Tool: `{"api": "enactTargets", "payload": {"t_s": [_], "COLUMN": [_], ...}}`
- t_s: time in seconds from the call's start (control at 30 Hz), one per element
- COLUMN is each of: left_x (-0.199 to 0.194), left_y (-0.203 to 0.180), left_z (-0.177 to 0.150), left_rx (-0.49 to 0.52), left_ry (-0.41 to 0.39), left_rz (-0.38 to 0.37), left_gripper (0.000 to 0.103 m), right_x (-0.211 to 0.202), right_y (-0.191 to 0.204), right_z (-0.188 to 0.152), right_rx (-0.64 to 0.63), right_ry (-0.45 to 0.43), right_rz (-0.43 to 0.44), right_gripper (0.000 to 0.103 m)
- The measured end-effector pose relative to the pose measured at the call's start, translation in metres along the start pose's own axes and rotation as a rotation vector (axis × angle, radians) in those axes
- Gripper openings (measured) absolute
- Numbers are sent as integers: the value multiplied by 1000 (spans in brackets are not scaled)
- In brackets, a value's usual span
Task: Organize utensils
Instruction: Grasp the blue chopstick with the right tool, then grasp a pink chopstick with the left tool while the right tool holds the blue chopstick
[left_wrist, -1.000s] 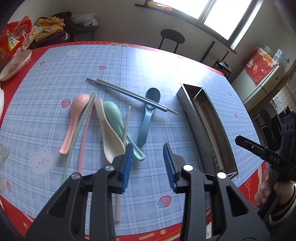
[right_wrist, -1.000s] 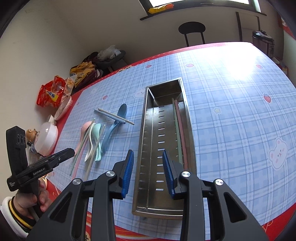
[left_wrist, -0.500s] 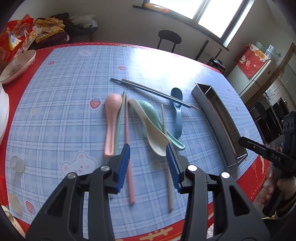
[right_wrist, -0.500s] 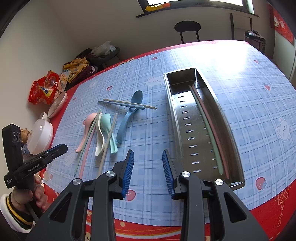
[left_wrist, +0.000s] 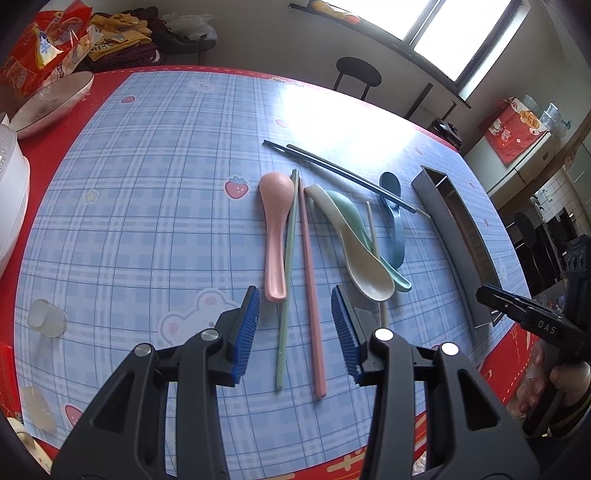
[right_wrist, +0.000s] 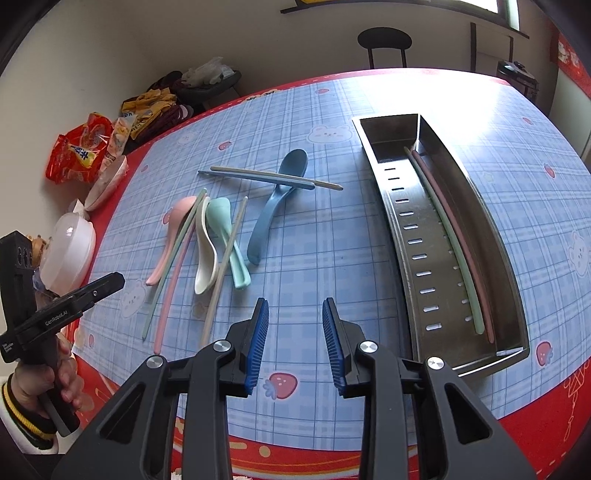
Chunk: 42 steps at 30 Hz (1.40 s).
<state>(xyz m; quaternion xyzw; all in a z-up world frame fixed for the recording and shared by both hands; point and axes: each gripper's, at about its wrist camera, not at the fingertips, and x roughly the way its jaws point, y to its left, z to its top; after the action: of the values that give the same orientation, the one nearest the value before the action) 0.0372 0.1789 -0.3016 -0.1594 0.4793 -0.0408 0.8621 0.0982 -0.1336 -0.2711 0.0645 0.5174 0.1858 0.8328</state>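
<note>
My left gripper (left_wrist: 294, 295) is open just above the near halves of a green chopstick (left_wrist: 287, 277) and a pink chopstick (left_wrist: 310, 288), touching neither. Beside them lie a pink spoon (left_wrist: 275, 229), a cream spoon (left_wrist: 354, 251), a mint spoon (left_wrist: 347, 206), a blue spoon (left_wrist: 395, 225) and two dark chopsticks (left_wrist: 343, 173). The steel tray (right_wrist: 399, 221) holds one green chopstick (right_wrist: 454, 240) and one pink chopstick (right_wrist: 471, 254). My right gripper (right_wrist: 294, 306) hovers over bare cloth between the utensils and the tray, its jaws closing with nothing between them.
A white bowl (left_wrist: 51, 99), snack bags (left_wrist: 40, 44) and a white lidded container (right_wrist: 70, 251) crowd the table's left edge. A clear plastic piece (left_wrist: 46, 317) lies near the front left. A stool (right_wrist: 384, 40) stands beyond the far edge.
Both grippers have moved left across the table. The left one went from beside the tray to over the pink and green chopsticks. The right one left the tray for the cloth beside it.
</note>
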Motion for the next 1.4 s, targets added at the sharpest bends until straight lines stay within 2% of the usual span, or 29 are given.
{"api": "enactTargets", "payload": {"t_s": [0.2,0.4,0.5,0.77,1.13,1.4], "left_x": [6,13,18,23,25,28], "left_y": [-11,-30,-37,-50,-44,-39], "left_z": [-2,-7,-9,-15,-18,-18], "left_rx": [32,64,76,106,92,82], "left_ry": [12,30,45,63,75,81], "left_rz": [-18,-39,-47,-53,-47,-53], "left_gripper": [42,42,41,41,41,41], "right_x": [-12,-18,-15,-3,13,22], "right_y": [-13,-35,-50,-59,-52,-25], "right_z": [-18,-47,-53,-58,-58,-57], "right_rx": [35,67,117,120,67,-38], "right_ry": [11,66,69,67,93,120], "right_rz": [-30,-100,-138,-196,-245,-202], "right_gripper": [28,23,20,20,9,7]}}
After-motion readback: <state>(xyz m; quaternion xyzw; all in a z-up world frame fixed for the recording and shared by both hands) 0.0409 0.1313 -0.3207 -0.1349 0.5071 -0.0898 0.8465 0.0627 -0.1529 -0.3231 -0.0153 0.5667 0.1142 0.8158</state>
